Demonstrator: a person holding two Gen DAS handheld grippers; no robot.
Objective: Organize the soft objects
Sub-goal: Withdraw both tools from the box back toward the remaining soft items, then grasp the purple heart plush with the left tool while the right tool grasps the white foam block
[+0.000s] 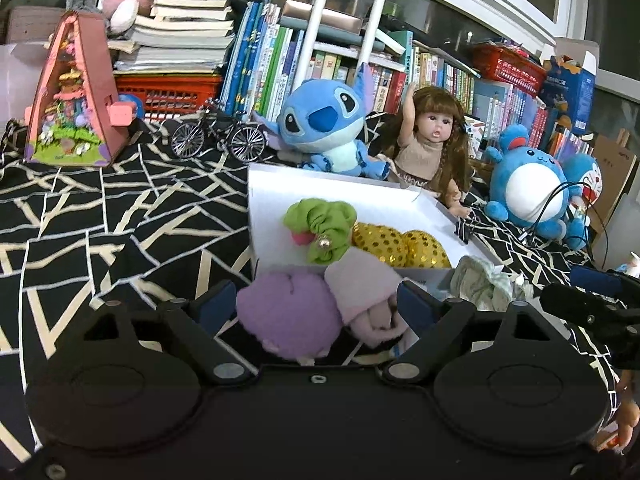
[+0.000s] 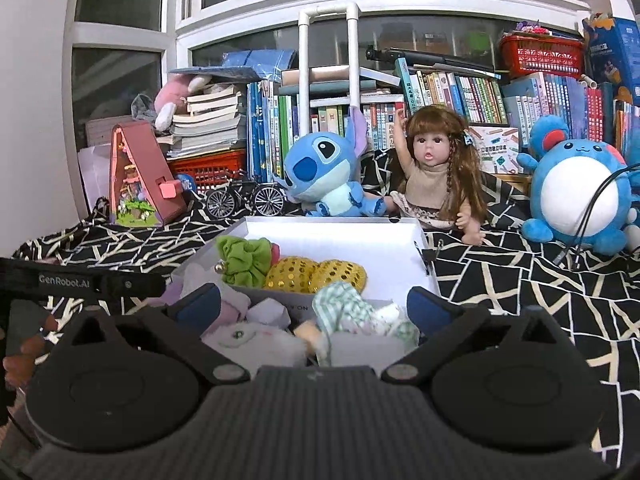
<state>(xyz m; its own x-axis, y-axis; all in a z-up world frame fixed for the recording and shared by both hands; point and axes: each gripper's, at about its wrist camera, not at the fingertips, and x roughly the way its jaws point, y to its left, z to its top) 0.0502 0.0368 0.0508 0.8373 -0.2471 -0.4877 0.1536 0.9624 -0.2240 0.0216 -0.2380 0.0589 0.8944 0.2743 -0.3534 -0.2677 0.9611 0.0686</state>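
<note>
A white box (image 1: 280, 196) (image 2: 340, 236) lies on the black patterned cloth. Inside it are a green scrunchie (image 1: 320, 226) (image 2: 244, 258) and two gold sequin pieces (image 1: 400, 244) (image 2: 316, 274). My left gripper (image 1: 316, 304) is open, its fingers either side of a purple fluffy piece (image 1: 288, 316) and a pale pink cloth (image 1: 364, 296) in front of the box. My right gripper (image 2: 314, 306) is open over a green checked cloth (image 2: 348, 308), a white fluffy piece (image 2: 256, 340) and a small orange piece (image 2: 310, 330). The checked cloth also shows in the left view (image 1: 484, 284).
A blue Stitch plush (image 1: 328, 128) (image 2: 324, 172), a doll (image 1: 430, 140) (image 2: 436, 172) and a round blue plush (image 1: 528, 184) (image 2: 576, 196) sit behind the box. A toy bicycle (image 1: 218, 134), a pink model house (image 1: 76, 96) and rows of books (image 2: 440, 96) stand at the back. Black cables (image 2: 592, 216) run at the right.
</note>
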